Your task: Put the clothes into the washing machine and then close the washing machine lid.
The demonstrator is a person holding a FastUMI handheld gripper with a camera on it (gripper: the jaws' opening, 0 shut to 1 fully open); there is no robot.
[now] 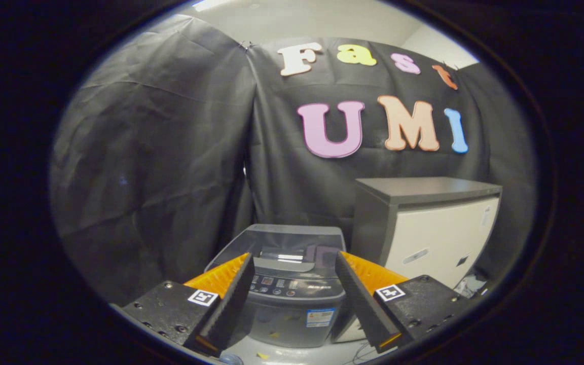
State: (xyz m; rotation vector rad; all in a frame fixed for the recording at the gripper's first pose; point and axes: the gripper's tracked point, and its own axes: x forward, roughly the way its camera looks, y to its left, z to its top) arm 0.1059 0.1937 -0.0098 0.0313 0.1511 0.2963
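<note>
Claw (292,284) is held wide open, nothing gripped; both fingers are spread apart with the washer (292,299) seen through the gap, beyond the tips at 12 o'clock. Washer is grey, a top-loader, set on the floor (292,354); its lid (284,241) is seen lying flat and shut, tinted and see-through. A control panel (292,289) runs along the front edge, a sticker (320,317) is placed on the front wall below it. No contact between fingers and washer. A cabinet (424,228) with grey top and pale front is stood just beside the washer at 2 o'clock, taller than it. Black cloth wall (160,152) is hung behind both, from 9 to 3 o'clock. Loose cables (469,286) are noted on the floor near the cabinet foot. Small yellow scraps (262,356) are seen on the floor in front of the washer. Path from claw to lid is unobstructed.
</note>
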